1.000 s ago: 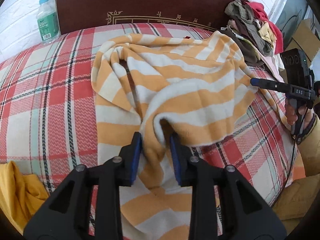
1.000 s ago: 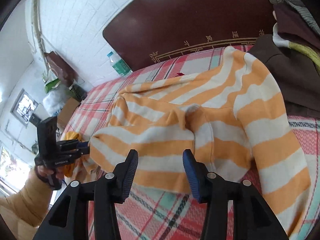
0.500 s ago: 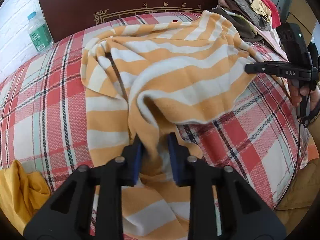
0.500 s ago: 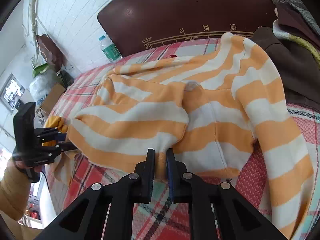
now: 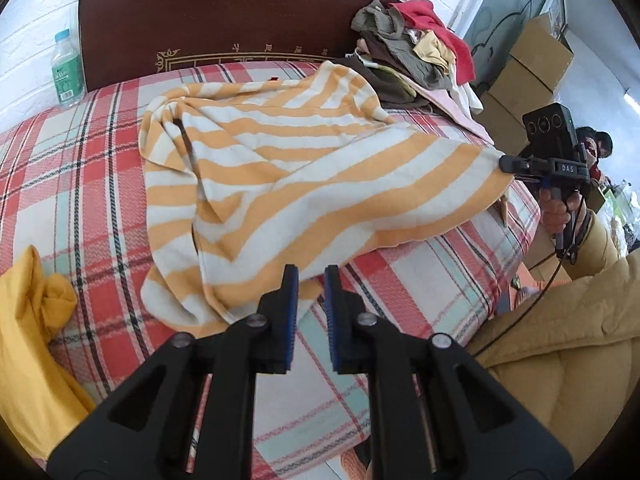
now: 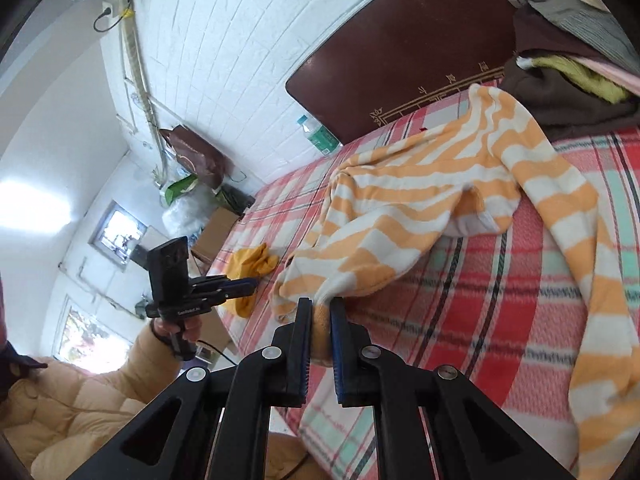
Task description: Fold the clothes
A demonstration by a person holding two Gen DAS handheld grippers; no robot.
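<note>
Count: 1 orange-and-white striped garment (image 5: 304, 184) spread on the plaid bed (image 5: 72, 184). 1 yellow garment (image 5: 32, 344) crumpled at the bed's edge. 1 heap of mixed clothes (image 5: 412, 52) by the headboard (image 5: 208, 20); pieces in it too tangled to count. 1 water bottle (image 5: 67, 66). 2 handheld grippers: left gripper (image 5: 308, 280), right gripper (image 6: 320, 308). 2 stacked cardboard boxes (image 5: 532, 64) in the corner, 1 more box (image 6: 212, 228) on the other side. 1 brown bag (image 6: 196, 156) against the wall.

Left gripper (image 5: 311, 280) fingers close together, pinching the striped garment's (image 5: 304, 184) hem; in the right wrist view it is level and pointing right, in a hand (image 6: 178, 328) with a tan padded sleeve (image 6: 100, 384). Right gripper (image 6: 321, 312) fingers clamped on a fabric corner, held out level by the right hand (image 5: 558, 210).
</note>
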